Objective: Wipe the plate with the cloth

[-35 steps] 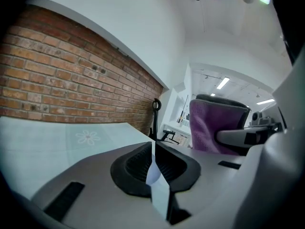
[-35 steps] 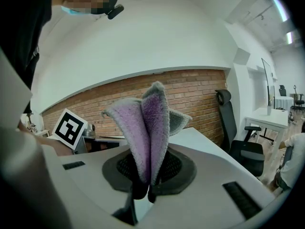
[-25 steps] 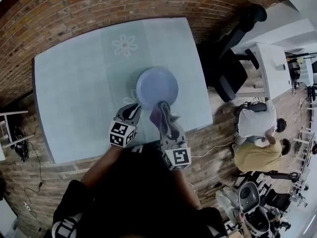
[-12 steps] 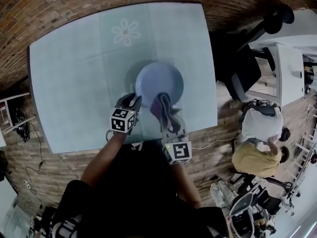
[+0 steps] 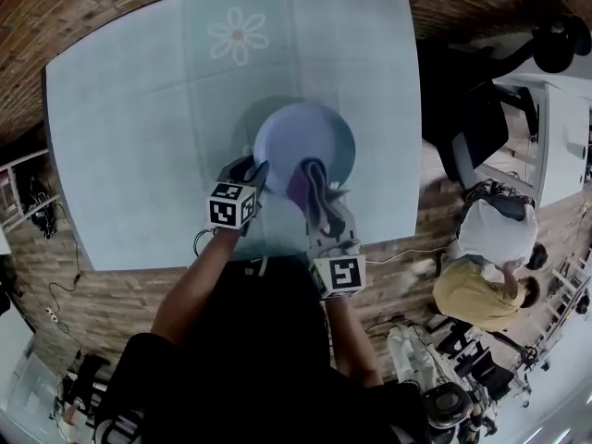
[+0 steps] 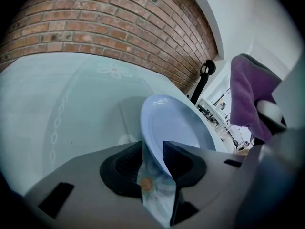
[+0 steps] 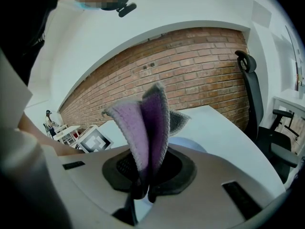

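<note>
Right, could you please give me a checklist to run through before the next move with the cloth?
1. Left gripper shut on the plate rim: ok.
2. Right gripper shut on the cloth: ok.
3. Plate held tilted, its face bare: ok.
4. Cloth sticks out past the right gripper, enough to wipe with: ok.
5. Cloth touching the plate: cannot tell.

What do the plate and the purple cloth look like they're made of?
The plate: pale lavender, smooth and glossy with soft highlights, probably glazed ceramic, possibly melamine. The cloth: purple, fuzzy nap and thick soft folds, likely microfibre or terry.
</note>
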Tool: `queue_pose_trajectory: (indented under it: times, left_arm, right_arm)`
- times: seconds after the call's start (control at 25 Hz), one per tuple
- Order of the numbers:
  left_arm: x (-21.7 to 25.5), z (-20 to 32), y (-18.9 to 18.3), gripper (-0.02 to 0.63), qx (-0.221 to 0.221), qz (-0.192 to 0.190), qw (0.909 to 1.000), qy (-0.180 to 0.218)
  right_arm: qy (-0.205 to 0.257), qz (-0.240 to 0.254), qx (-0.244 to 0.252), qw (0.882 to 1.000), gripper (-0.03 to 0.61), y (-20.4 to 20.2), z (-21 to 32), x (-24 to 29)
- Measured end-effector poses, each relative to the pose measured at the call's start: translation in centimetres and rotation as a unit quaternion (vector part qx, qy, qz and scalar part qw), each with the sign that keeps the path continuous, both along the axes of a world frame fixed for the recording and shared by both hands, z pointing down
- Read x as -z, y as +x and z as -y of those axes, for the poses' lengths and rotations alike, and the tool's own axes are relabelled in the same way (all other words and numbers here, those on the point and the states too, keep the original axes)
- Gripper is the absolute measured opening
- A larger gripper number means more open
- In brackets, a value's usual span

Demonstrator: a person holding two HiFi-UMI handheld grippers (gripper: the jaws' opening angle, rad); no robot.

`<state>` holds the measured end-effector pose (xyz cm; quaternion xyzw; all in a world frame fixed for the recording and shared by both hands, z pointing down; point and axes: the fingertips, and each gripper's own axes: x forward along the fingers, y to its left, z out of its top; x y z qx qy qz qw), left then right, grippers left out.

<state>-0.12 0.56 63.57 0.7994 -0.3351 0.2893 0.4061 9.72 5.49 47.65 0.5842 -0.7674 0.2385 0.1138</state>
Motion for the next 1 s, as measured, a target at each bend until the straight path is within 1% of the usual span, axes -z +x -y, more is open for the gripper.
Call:
queue_pose_trajectory:
  times: [0.12, 0.24, 0.32, 0.52, 0.72, 0.88, 1.0]
  left_arm:
    - [-0.7, 0.2, 0.4, 0.14, -0.006, -0.003, 1.0, -0.007]
    - [-1.1, 0.5, 0.3, 0.14, -0.004, -0.001, 1.0, -0.009]
    - [-1.3, 0.6, 0.3, 0.12, 0.0, 0.001, 1.0, -0.009]
    - [-1.3, 0.4, 0.3, 0.11, 0.003, -0.007, 0.9998, -0.016]
    - [-1.4, -0.6, -0.3, 0.095, 0.0, -0.011, 0.9995, -0.029]
    - [-1.4, -1.7, -0.7, 0.072, -0.011, -0.011, 0.9993, -0.034]
    - [-1.5, -2.4, -0.8, 0.063, -0.023, -0.012, 0.9989, -0.04]
  right_arm:
    - [0.007, 0.008, -0.005, 1.0, 0.061, 0.0, 1.0, -0.3]
    - [0.001, 0.001, 0.003, 1.0, 0.061, -0.1, 1.3, -1.0]
    - [0.003, 0.001, 0.004, 1.0, 0.061, -0.1, 1.6, -1.3]
    - [0.002, -0.008, 0.018, 1.0, 0.061, -0.5, 1.9, -2.2]
    - [-0.012, -0.023, 0.044, 0.999, 0.061, -1.6, 1.3, -3.7]
    - [-0.035, -0.048, 0.083, 0.995, 0.061, -2.8, 0.7, -6.0]
    - [-0.05, -0.064, 0.118, 0.99, 0.061, -3.8, 0.4, -7.9]
